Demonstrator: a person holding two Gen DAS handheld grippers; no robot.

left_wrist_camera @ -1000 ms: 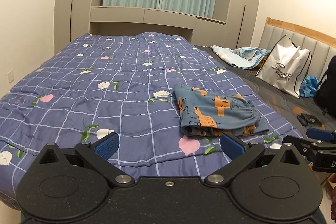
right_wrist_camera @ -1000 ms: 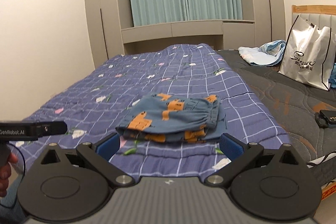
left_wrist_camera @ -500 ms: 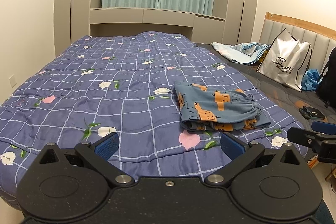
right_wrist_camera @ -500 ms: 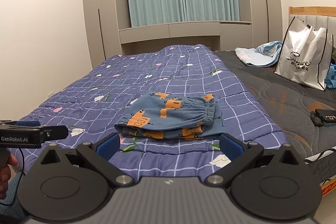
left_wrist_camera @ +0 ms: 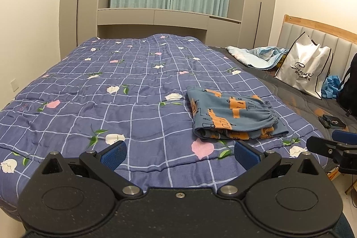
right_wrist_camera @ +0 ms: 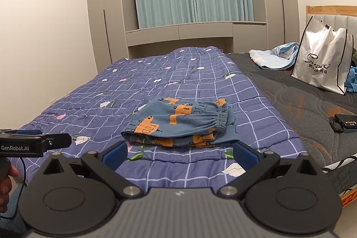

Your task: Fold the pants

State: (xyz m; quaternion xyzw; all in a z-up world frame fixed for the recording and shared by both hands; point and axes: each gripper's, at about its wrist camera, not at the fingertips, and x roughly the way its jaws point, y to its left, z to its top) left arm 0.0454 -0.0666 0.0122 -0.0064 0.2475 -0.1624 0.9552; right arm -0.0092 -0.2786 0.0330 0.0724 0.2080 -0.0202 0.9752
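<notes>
Left claw (left_wrist_camera: 179,154): spread wide and empty, held low off the near edge of the bed, with nothing between its blue pads; it is judged to be kept back because no grip is called for at this stage.
Right claw (right_wrist_camera: 180,153): likewise spread and holding nothing, aimed straight at the folded pants from short of the bed's near edge; each claw is seen at the side of the other's view, so the two are held side by side.
Person's hand (right_wrist_camera: 5,189): a few fingers are seen at the lower left edge of the right wrist view, wrapped on the left claw's handle.
Checked quilt (left_wrist_camera: 138,104): spread flat over the left part of the bed, giving a smooth surface on which the folding can be done.
Pants (left_wrist_camera: 232,118): blue with orange prints, laid on the quilt near its right edge, just beyond the claws; they are stacked in several layers as a compact rectangle with the elastic waistband turned to the right, so the fold is judged to be finished or nearly so.
Black device (right_wrist_camera: 342,124): set on the bare grey mattress to the right of the pants, well apart from them.
White shopping bag (left_wrist_camera: 305,68): stood against the headboard, farther right of the pants, out of the working area.
Light blue cloth (left_wrist_camera: 258,57): heaped on the mattress beyond the bag, far from the pants.
</notes>
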